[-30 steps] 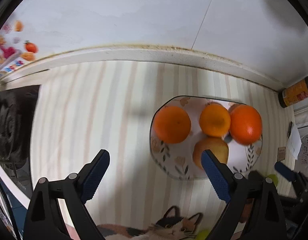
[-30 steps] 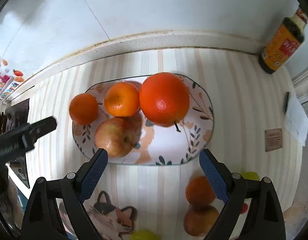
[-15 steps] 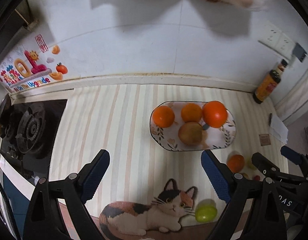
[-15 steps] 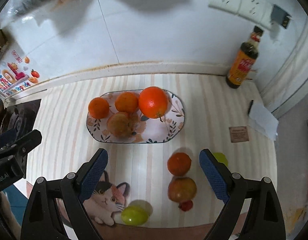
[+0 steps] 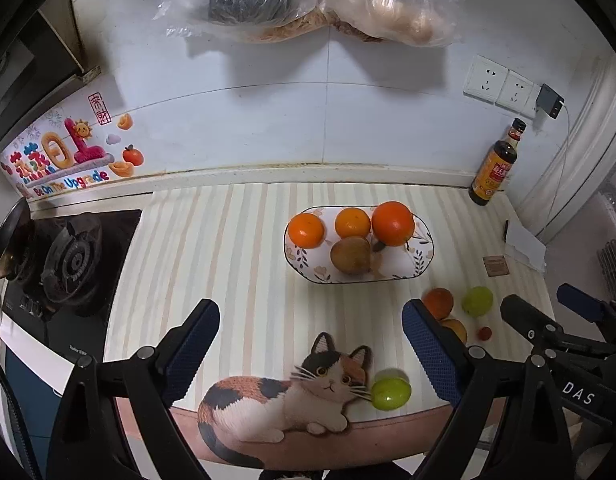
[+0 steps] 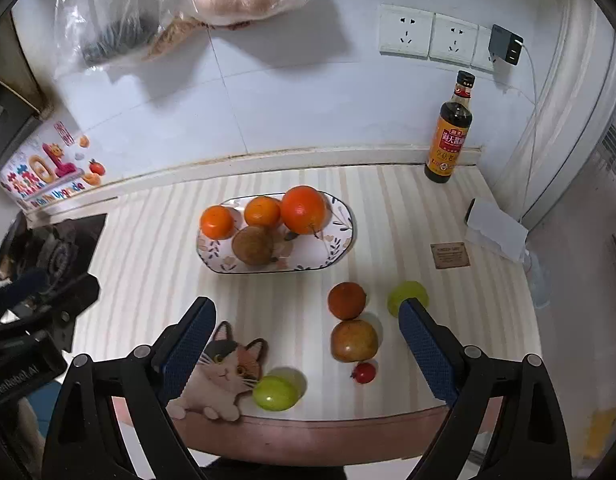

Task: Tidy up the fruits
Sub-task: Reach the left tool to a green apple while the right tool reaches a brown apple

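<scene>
An oval flowered plate [image 6: 340, 240] [image 5: 422, 258] on the striped counter holds three oranges [image 6: 303, 209] [image 5: 392, 223] and a brownish apple [image 6: 252, 245] [image 5: 350, 255]. Loose on the counter lie an orange [image 6: 346, 300], an apple [image 6: 354, 340], a small red fruit [image 6: 364, 372] and two green fruits [image 6: 275, 392] [image 6: 404, 294]. My left gripper [image 5: 310, 346] is open and empty, high above the counter's front. My right gripper [image 6: 305, 344] is also open and empty, above the loose fruit. The right gripper's fingers [image 5: 520, 314] show at the left wrist view's right edge.
A cat-shaped picture [image 5: 291, 396] marks the mat near the front edge. A gas stove [image 5: 67, 264] is at the left. A sauce bottle [image 6: 448, 136] stands at the back right, with a white paper packet [image 6: 496, 232] and small brown tag [image 6: 450, 255] nearby. Plastic bags [image 5: 308, 0] hang on the wall.
Both grippers have pulled back and up from the plate, so the whole counter and the loose fruit have come into view. Both stay open and empty.
</scene>
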